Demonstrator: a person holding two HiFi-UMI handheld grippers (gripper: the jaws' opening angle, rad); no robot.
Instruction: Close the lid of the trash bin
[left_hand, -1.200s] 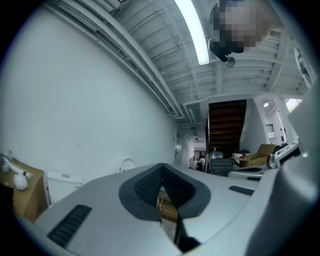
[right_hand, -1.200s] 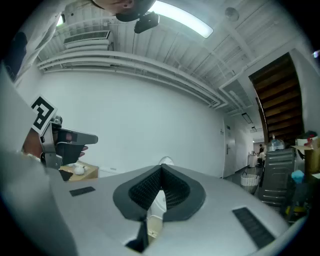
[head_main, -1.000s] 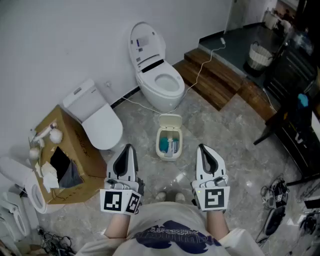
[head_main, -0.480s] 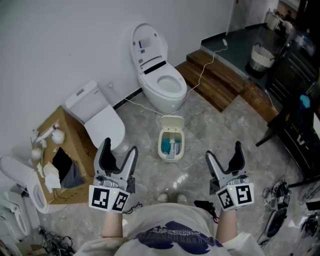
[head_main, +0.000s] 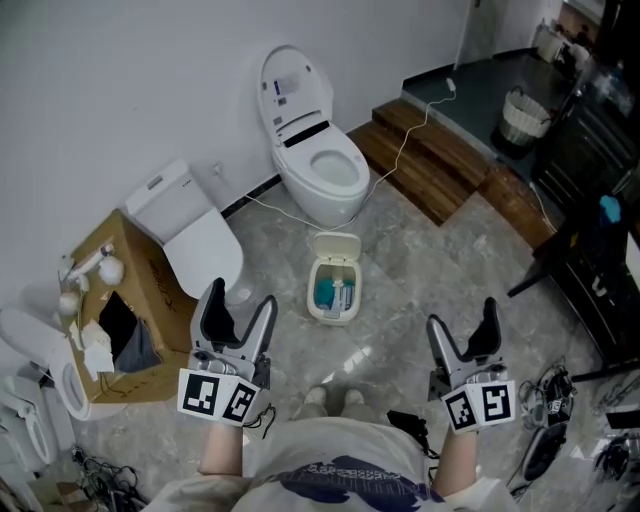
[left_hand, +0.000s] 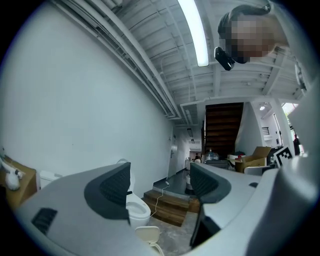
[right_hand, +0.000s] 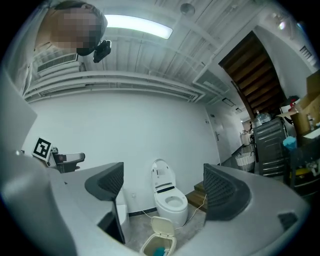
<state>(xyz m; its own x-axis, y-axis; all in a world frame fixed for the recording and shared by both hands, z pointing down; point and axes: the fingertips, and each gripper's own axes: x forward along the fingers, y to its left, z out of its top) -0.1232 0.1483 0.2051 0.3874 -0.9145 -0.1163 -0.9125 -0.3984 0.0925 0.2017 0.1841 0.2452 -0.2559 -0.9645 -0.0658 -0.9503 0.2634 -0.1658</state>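
- The trash bin (head_main: 334, 290) stands on the floor at frame centre, its lid (head_main: 336, 246) up; you can't make out what the contents are.
- Your left claw (head_main: 240, 297), lower left, is opening with nothing in it.
- Your right claw (head_main: 462, 315), lower right, gapes wide and empty.

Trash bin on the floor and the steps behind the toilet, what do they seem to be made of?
Trash bin: probably plastic; cream, smooth, with a soft sheen and rounded moulded edges. Steps: likely wood; brown and matt, with visible plank lines, though a laminate look-alike can't be ruled out.
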